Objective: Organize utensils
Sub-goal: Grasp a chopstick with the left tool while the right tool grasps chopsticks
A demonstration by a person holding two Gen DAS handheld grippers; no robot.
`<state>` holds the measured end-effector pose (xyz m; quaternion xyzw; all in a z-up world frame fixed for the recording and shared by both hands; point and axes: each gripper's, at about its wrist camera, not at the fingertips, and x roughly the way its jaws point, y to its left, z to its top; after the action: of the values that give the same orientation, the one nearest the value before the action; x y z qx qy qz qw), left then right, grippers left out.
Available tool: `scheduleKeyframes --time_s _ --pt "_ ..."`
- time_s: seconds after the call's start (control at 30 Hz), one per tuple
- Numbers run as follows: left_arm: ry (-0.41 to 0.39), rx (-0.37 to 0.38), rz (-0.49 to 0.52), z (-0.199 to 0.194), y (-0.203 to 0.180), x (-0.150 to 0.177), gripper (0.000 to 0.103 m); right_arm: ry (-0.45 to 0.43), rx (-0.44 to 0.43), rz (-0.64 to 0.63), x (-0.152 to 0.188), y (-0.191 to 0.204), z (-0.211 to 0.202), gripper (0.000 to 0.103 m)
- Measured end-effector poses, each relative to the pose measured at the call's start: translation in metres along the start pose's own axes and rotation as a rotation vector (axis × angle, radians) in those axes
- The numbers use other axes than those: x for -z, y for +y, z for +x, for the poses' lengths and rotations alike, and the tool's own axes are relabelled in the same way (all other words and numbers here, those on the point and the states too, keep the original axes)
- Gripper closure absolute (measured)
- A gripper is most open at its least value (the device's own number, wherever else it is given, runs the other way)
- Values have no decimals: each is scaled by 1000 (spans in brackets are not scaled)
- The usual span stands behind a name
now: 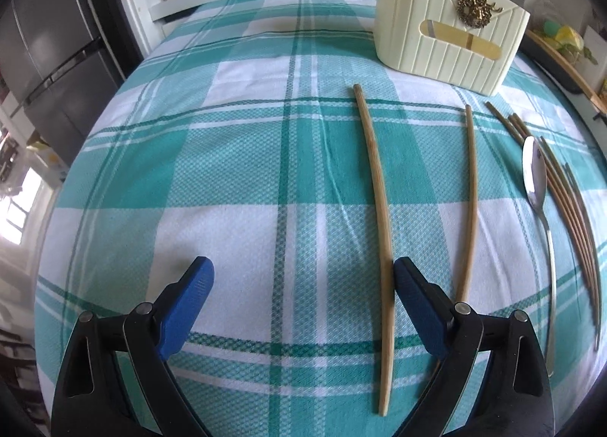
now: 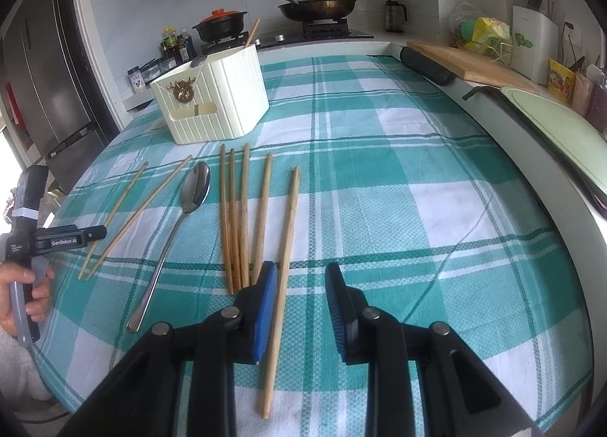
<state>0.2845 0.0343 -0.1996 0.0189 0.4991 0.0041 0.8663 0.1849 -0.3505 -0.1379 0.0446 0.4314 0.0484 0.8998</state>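
A teal plaid tablecloth [image 2: 379,179], a wok [image 2: 322,7] and red-lidded pot [image 2: 220,23] on the stove, a cutting board [image 2: 470,63] at the counter's edge

The checked tablecloth [image 2: 379,179] carries loose chopsticks [image 2: 242,216], a spoon [image 2: 193,190] (steel) and a cream holder [image 2: 212,103].

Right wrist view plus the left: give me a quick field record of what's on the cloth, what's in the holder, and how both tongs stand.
surface: teal plaid tablecloth
holder: cream ribbed caddy, upright, a chopstick and a spoon already inside
spoon: metal spoon lying flat
left pair: two chopsticks, lying apart
right group: five chopsticks beside the spoon
left tongs: open, one chopstick just inside its right finger
right tongs: open, rightmost chopstick between the fingers, not pinched
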Motion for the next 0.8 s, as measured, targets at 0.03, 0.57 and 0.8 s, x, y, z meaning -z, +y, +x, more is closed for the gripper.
scheduleKeyframes --time_s 0.03,0.57,0.8 --pt "0 1 1 0 1 1 7 8 -8 -6 -4 0 5 76" --pt "53 44 65 -1 10 1 7 237 29 -212 -26 13 62 79" --pt "102 96 107 19 4 -34 11 269 30 -243 -37 15 70 78"
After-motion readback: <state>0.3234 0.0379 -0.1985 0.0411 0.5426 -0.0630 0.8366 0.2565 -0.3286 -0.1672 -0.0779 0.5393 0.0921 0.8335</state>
